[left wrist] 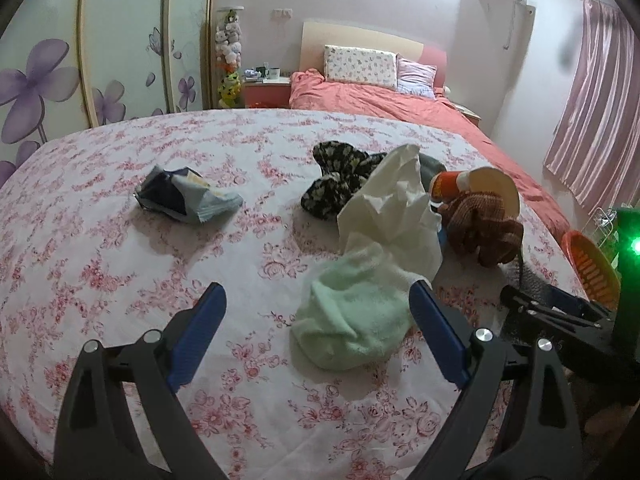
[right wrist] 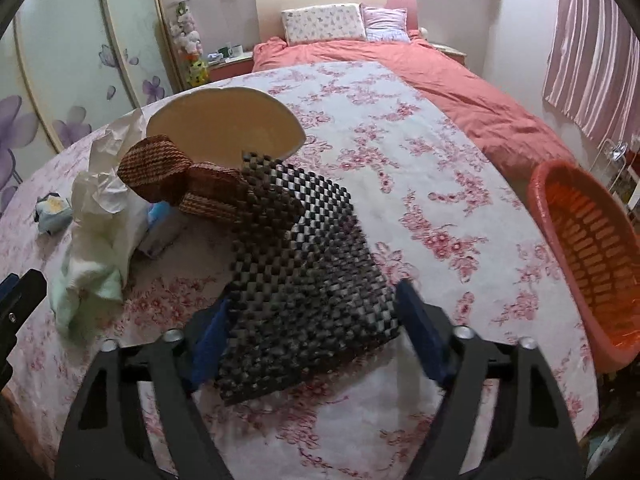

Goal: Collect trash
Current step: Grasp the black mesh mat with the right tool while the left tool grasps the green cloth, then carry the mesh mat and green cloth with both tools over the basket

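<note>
We see left gripper (left wrist: 318,300) low over bed's near edge, fingers spread wide. Our right gripper (right wrist: 312,312) near same edge, jaws parted, flanking checkered mat (right wrist: 296,280); grip unclear.
</note>
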Demonstrator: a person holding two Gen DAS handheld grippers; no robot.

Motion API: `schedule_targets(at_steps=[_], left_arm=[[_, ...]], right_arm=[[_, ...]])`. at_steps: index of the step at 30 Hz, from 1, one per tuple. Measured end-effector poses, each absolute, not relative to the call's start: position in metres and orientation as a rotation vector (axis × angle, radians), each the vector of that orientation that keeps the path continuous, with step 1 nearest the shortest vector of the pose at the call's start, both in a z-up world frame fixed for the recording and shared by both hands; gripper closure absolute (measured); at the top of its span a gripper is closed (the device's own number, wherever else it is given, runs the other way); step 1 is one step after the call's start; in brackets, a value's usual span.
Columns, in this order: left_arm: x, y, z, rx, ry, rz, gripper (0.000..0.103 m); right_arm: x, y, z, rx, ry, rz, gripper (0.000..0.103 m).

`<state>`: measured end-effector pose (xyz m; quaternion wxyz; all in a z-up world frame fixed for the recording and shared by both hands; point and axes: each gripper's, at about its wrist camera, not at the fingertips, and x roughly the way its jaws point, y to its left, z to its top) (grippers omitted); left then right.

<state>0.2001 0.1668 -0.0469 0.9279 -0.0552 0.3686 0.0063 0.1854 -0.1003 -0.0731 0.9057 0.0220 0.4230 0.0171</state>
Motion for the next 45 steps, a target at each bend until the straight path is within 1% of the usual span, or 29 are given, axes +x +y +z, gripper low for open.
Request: schedule_targets(at_steps=[1, 2, 3, 5, 6, 7, 8, 9, 10, 16, 24, 25, 26, 27, 29, 30, 31, 32, 33, 34, 35, 38, 45], left_arm=[[0.2, 0.166, -0.048, -0.113, 0.759, 0.011, 0.013], [0.201, 0.166, -0.049, -0.114, 0.762, 0.01, 0.013], [0.201, 0.166, -0.049, -0.115, 0.764, 0.009, 0.013], [0.201, 0.165, -0.051, -0.118, 0.77, 0.004, 0.013], [0.202, 0.165, -0.051, -0.121, 0.773, 0.001, 0.013], [0.203, 0.165, -0.052, -0.123, 0.776, -0.001, 0.013], [0.203, 0.164, -0.052, -0.124, 0.779, -0.004, 0.013], [0.203, 0.163, -0.053, -0.125, 0.781, -0.006, 0.013], [0.204, 0.162, -0.053, -0.124, 0.783, -0.009, 0.013], [0.209, 0.155, -0.056, -0.122, 0.803, -0.018, 0.013], [0.218, 0.137, -0.057, -0.106, 0.818, -0.016, 0.013], [0.218, 0.134, -0.057, -0.098, 0.818, -0.013, 0.016], [0.219, 0.132, -0.059, -0.085, 0.821, -0.007, 0.024], [0.221, 0.13, -0.061, -0.073, 0.832, -0.002, 0.028], [0.222, 0.131, -0.065, -0.083, 0.854, -0.007, 0.048], [0.222, 0.133, -0.066, -0.095, 0.86, -0.011, 0.052], [0.22, 0.135, -0.066, -0.101, 0.855, -0.008, 0.058], [0.218, 0.138, -0.065, -0.106, 0.849, -0.01, 0.068], [0.217, 0.141, -0.064, -0.117, 0.847, -0.017, 0.073], [0.215, 0.143, -0.063, -0.13, 0.846, -0.026, 0.082], [0.214, 0.146, -0.061, -0.144, 0.842, -0.035, 0.09], [0.208, 0.15, -0.053, -0.154, 0.813, -0.046, 0.092], [0.191, 0.148, -0.023, -0.168, 0.746, -0.074, 0.092]], right_arm=[[0.185, -0.101, -0.073, 0.044, 0.871, 0.031, 0.038], [0.183, -0.103, -0.073, 0.039, 0.867, 0.018, 0.047], [0.183, -0.105, -0.073, 0.038, 0.864, 0.01, 0.06], [0.182, -0.111, -0.072, 0.06, 0.864, 0.016, 0.071], [0.181, -0.114, -0.071, 0.075, 0.863, 0.02, 0.079], [0.182, -0.117, -0.071, 0.086, 0.864, 0.027, 0.085], [0.183, -0.121, -0.07, 0.099, 0.862, 0.025, 0.086], [0.183, -0.124, -0.069, 0.105, 0.859, 0.02, 0.091], [0.181, -0.127, -0.067, 0.117, 0.851, 0.016, 0.093], [0.18, -0.14, -0.062, 0.136, 0.822, 0.007, 0.095], [0.179, -0.146, -0.058, 0.129, 0.801, 0.011, 0.095], [0.179, -0.146, -0.058, 0.13, 0.802, 0.011, 0.095], [0.178, -0.147, -0.058, 0.132, 0.803, 0.011, 0.095], [0.178, -0.148, -0.059, 0.134, 0.803, 0.011, 0.095], [0.176, -0.15, -0.058, 0.138, 0.804, 0.008, 0.095], [0.175, -0.152, -0.058, 0.14, 0.803, 0.007, 0.095], [0.174, -0.153, -0.058, 0.142, 0.802, 0.005, 0.095], [0.173, -0.155, -0.057, 0.145, 0.8, 0.003, 0.095], [0.172, -0.157, -0.056, 0.15, 0.797, 0.002, 0.095], [0.172, -0.159, -0.055, 0.154, 0.796, 0.001, 0.095], [0.171, -0.161, -0.054, 0.16, 0.793, 0.001, 0.095], [0.167, -0.165, -0.05, 0.171, 0.778, 0.002, 0.095], [0.156, -0.173, -0.034, 0.183, 0.729, 0.004, 0.095]])
